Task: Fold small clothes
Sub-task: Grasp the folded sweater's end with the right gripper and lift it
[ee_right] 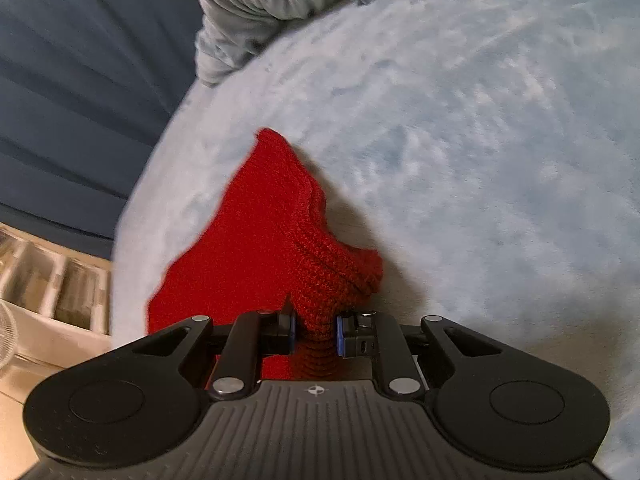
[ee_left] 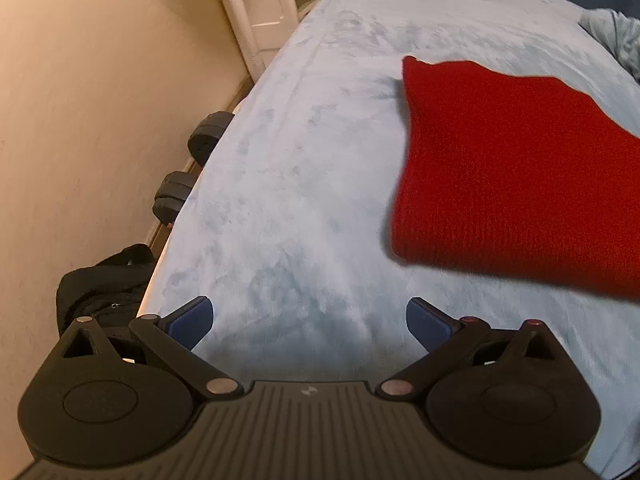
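Note:
A red knitted garment (ee_left: 516, 184) lies on the pale blue fleece bed cover (ee_left: 312, 160), at the right of the left wrist view. My left gripper (ee_left: 309, 320) hovers over bare cover to the left of and nearer than the garment, jaws wide apart with nothing between them. In the right wrist view the red knitted garment (ee_right: 276, 240) stretches away from my right gripper (ee_right: 315, 330), whose blue pads pinch a bunched ribbed edge of it. Part of the knit runs under the gripper body and is hidden.
The bed's left edge drops to a beige floor with two dark dumbbells (ee_left: 208, 136) and a black bag (ee_left: 100, 284). White furniture (ee_left: 256, 4) stands beyond. A crumpled pale grey-blue cloth (ee_right: 280, 4) lies at the far end of the bed cover (ee_right: 480, 160), with a dark blue curtain (ee_right: 80, 80) behind.

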A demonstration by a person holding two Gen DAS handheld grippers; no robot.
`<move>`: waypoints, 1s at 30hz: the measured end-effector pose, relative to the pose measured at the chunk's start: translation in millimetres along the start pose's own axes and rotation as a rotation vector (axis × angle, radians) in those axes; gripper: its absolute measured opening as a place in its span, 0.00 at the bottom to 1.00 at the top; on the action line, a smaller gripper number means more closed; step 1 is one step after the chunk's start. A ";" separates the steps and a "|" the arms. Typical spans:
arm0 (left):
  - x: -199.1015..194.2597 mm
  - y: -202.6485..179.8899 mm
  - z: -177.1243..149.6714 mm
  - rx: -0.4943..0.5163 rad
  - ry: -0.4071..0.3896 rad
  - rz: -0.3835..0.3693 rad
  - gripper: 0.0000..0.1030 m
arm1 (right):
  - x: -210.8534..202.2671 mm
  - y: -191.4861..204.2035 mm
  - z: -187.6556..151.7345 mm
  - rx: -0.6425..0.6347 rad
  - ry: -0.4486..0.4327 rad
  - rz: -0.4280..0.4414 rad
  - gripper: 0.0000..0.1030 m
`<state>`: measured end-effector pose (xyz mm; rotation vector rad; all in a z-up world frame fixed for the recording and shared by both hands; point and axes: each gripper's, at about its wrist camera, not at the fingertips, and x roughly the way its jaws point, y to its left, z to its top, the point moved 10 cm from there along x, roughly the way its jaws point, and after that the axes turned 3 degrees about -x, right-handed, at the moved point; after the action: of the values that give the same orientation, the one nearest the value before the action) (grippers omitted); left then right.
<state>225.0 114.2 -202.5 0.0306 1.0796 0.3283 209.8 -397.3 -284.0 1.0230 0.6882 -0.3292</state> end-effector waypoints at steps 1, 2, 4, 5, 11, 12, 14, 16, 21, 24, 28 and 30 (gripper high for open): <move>1.7 1.3 1.6 -0.005 -0.003 0.002 1.00 | 4.0 -4.4 -1.7 -0.001 0.011 -0.023 0.17; 4.3 2.7 3.5 -0.008 -0.006 0.006 1.00 | 6.5 -7.8 -3.7 -0.004 0.018 -0.039 0.17; 10.3 5.1 6.2 -0.016 -0.003 0.014 1.00 | 9.8 -8.9 -4.9 -0.011 0.024 -0.062 0.17; 13.5 6.5 7.7 -0.022 -0.003 0.014 1.00 | 10.6 -7.1 -4.3 -0.021 0.026 -0.079 0.17; 29.9 17.9 14.9 -0.072 0.010 -0.004 1.00 | -0.3 34.6 1.1 -0.243 0.014 -0.294 0.16; 31.2 20.4 15.3 -0.082 0.012 -0.014 1.00 | -5.0 53.7 3.2 -0.313 -0.017 -0.323 0.15; 32.2 27.4 16.9 -0.102 0.007 -0.030 1.00 | -13.8 98.9 6.4 -0.452 -0.092 -0.336 0.15; 32.6 34.7 18.3 -0.117 -0.002 -0.035 1.00 | -22.6 158.2 -1.1 -0.621 -0.182 -0.300 0.15; 28.7 56.8 19.9 -0.164 -0.022 -0.058 1.00 | -28.4 304.4 -119.5 -1.168 -0.281 -0.079 0.15; 29.7 73.9 17.3 -0.191 -0.024 -0.048 1.00 | -19.1 327.9 -230.4 -1.468 -0.202 0.078 0.15; 37.6 88.5 8.1 -0.223 0.006 -0.042 1.00 | 9.2 292.9 -348.1 -1.671 0.044 0.179 0.15; 41.7 92.5 3.3 -0.230 0.025 -0.047 1.00 | 18.1 274.4 -372.5 -1.722 0.062 0.167 0.15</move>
<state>222.8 214.2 -219.8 -0.2043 1.0604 0.4094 237.7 62.6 -238.4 -0.5638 0.6483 0.4489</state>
